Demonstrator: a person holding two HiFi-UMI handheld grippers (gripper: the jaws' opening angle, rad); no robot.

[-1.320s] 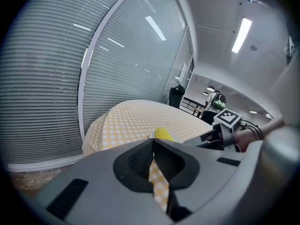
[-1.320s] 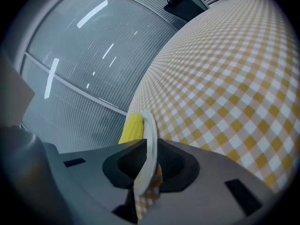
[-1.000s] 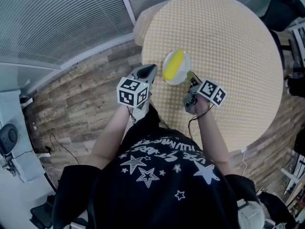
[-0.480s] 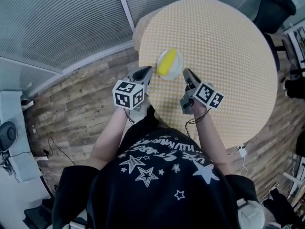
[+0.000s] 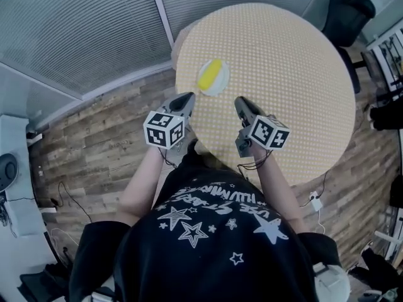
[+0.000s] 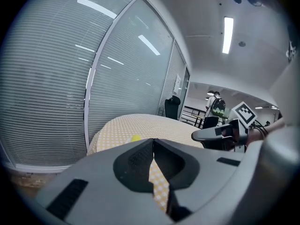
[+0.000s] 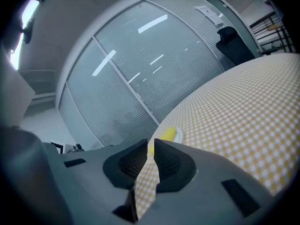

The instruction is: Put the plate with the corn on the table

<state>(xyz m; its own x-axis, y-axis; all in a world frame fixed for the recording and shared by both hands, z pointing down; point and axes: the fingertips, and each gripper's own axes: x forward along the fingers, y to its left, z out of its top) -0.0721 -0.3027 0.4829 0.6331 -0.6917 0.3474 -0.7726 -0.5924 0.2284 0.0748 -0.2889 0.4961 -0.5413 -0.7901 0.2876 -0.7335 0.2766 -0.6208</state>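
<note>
Right gripper (image 5: pixel 240 102) pulled back, plate (image 5: pixel 220 85) ahead, apart

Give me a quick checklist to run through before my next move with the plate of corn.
1. Plate sits flat on the table: ok.
2. Corn lies on the plate: ok.
3. Plate fully inside the table edge: ok.
4. Left tool empty, jaws together: ok.
5. Right tool empty, jaws a sliver apart: ok.
6. Both tools clear of the plate: ok.
</note>
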